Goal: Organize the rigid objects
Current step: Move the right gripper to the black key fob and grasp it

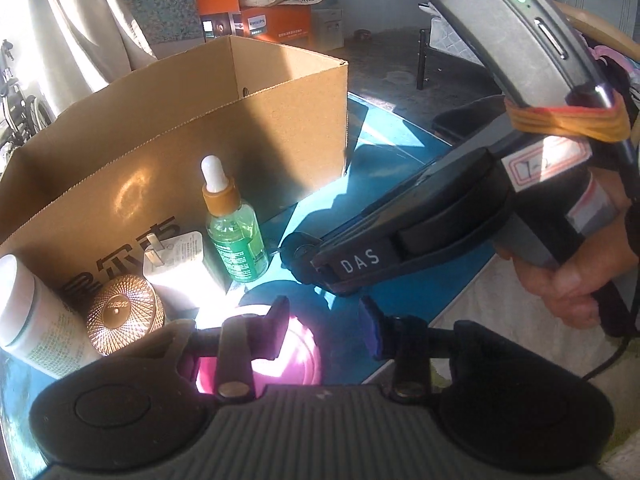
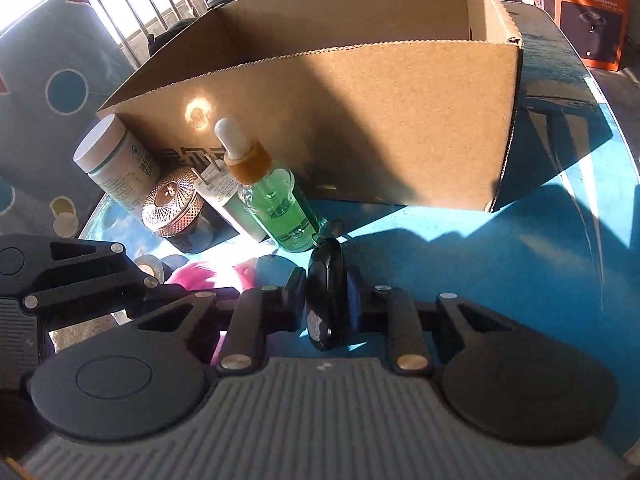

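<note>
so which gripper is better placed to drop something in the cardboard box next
Right. The right gripper is already shut on the black key fob, with the cardboard box straight ahead. The left gripper only straddles the pink object, pads apart.

Blue tabletop (image 2: pixel 460 264) with cardboard box (image 2: pixel 360 120), dropper bottle (image 2: pixel 276 204), copper-lidded jar (image 2: pixel 174 210).

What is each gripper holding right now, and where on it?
The right gripper pinches the black key fob across its flat sides. The left gripper straddles a pink object; whether it grips it cannot be told.
</note>
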Demonstrator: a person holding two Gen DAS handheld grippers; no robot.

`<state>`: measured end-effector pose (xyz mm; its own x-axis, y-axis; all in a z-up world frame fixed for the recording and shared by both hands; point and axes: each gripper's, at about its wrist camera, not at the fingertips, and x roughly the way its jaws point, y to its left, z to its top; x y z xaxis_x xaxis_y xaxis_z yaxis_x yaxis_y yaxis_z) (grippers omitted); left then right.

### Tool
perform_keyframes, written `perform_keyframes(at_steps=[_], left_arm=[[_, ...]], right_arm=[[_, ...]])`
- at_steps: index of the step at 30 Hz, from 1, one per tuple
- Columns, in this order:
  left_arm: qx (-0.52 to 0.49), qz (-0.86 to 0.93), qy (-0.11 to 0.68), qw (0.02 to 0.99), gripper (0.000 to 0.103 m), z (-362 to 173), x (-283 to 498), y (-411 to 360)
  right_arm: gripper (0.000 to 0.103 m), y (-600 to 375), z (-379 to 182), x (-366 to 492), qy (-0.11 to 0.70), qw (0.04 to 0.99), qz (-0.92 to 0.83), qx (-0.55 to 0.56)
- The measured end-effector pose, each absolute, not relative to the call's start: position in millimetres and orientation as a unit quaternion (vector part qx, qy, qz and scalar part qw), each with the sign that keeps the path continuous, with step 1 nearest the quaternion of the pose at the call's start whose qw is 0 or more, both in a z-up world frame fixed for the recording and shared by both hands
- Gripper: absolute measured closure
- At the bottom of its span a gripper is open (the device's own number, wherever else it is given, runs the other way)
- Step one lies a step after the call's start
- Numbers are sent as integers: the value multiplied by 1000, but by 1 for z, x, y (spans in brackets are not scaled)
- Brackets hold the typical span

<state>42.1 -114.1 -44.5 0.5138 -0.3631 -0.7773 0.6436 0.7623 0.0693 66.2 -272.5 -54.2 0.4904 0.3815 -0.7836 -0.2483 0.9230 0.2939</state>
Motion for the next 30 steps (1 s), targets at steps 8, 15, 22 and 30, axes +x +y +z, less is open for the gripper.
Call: perform_keyframes(at_steps=[8, 15, 22, 30], left_arm=[[202, -328, 395, 834, 59, -49, 39, -142], [189, -350, 424, 813, 57, -58, 48, -164], [179, -346, 450, 803, 53, -70, 63, -177], [191, -342, 442, 807, 49, -73, 71, -189]], right_arm=[[85, -305, -55, 48, 472, 861, 156, 108], [85, -337, -63, 38, 475, 846, 154, 185], [86, -348, -66, 38, 476, 835, 162, 222], [88, -357, -73, 40, 480, 819, 173, 263]])
